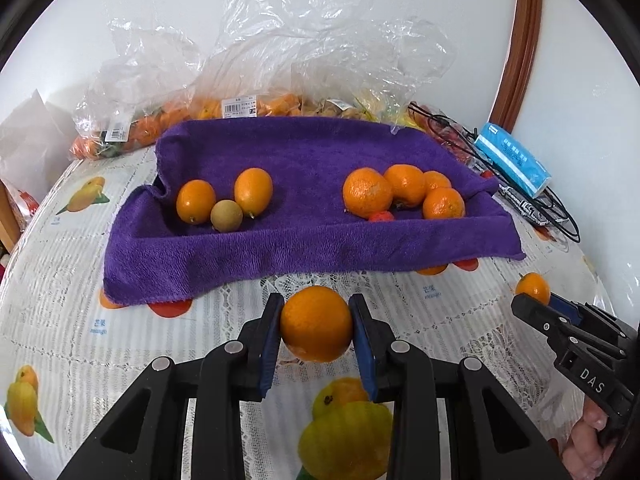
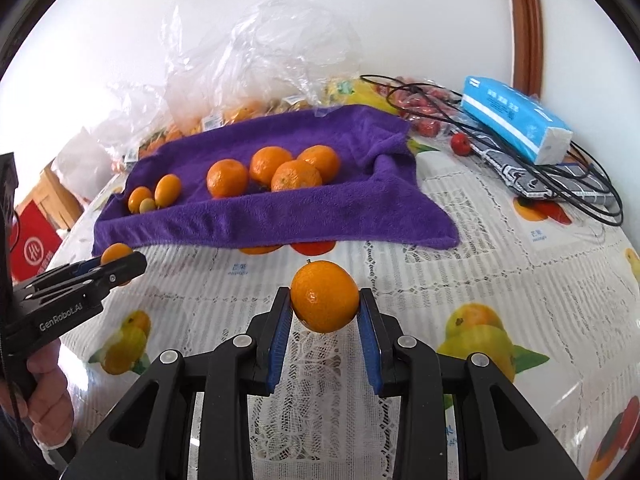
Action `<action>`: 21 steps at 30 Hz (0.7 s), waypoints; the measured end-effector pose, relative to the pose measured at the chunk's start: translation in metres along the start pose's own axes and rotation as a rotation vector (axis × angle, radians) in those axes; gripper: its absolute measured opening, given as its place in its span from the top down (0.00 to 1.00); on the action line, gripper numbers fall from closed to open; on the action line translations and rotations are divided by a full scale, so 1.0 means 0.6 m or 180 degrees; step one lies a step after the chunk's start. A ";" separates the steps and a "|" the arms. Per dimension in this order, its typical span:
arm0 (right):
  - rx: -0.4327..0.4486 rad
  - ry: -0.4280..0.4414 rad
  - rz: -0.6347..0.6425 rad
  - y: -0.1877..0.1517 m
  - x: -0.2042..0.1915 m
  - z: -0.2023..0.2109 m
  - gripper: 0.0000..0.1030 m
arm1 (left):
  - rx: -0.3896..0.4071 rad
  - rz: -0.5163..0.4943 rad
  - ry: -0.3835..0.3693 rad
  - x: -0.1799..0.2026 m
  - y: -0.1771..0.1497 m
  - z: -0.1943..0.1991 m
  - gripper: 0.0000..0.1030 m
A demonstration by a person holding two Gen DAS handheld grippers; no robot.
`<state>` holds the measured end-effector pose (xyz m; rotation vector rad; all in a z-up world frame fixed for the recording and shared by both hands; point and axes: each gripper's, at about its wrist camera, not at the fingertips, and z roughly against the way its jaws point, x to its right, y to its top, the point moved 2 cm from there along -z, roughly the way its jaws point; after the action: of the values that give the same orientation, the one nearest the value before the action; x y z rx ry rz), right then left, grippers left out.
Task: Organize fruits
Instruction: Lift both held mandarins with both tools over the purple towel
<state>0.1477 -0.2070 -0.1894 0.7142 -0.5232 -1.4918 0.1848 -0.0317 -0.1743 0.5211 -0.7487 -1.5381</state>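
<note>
Left gripper: the black two-finger left gripper [image 1: 316, 338] with blue pads is closed on a small smooth oval orange fruit [image 1: 316, 323], a pad on either flank, clear of the table.
Right gripper: the black two-finger right gripper [image 2: 325, 322] with blue pads is clamped on a second small oval orange fruit with a stem nub [image 2: 325, 296], also held above the tablecloth.
Where the held fruits are: both sit in front of the near hem of the purple plush towel [image 1: 304, 236], not yet over it.
Towel, left group: two oval orange kumquat-like fruits [image 1: 224, 196] and one round tan-green fruit [image 1: 226, 215], touching.
Towel, right group: four larger dimpled round mandarins [image 1: 400, 192] clustered together, with a small red fruit [image 1: 381, 216] at their near edge.
Likely destination: the held fruits look like the ovals, so I judge they belong with the left group.
Doing it well: lift over the raised towel hem, come down just beside the ovals, lower until the fruit rests on the pile, then part the pads slowly so it does not roll.
Sequencing: place one hand at a time; both aim at the same spot and could collide.
Risk: the towel dips in the middle, so a dropped fruit may run toward the mandarins.
Surroundings: white lace-pattern tablecloth with printed fruit [image 2: 440, 240], clear plastic bags of fruit [image 1: 248, 80] behind the towel, blue tissue pack [image 2: 516, 116] and black cables [image 2: 560, 188] to the right.
</note>
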 end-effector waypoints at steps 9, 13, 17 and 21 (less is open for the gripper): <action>0.0324 -0.0102 0.0195 0.090 -0.033 0.039 0.68 | 0.0259 0.0094 0.0088 -0.027 0.068 0.044 0.70; 0.0409 -0.0065 0.0162 0.138 -0.041 0.032 0.68 | 0.0342 0.0168 0.0178 -0.047 0.100 0.041 0.70; 0.0503 -0.0074 0.0130 0.170 -0.047 0.014 0.68 | 0.0362 0.0277 0.0242 -0.066 0.115 0.027 0.70; 0.0507 0.0023 0.0018 0.201 -0.051 -0.010 0.68 | 0.0318 0.0313 0.0269 -0.074 0.135 0.003 0.70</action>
<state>0.2358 -0.1826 -0.1050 0.8411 -0.6432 -1.4528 0.2445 0.0123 -0.1189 0.6109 -0.7774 -1.3846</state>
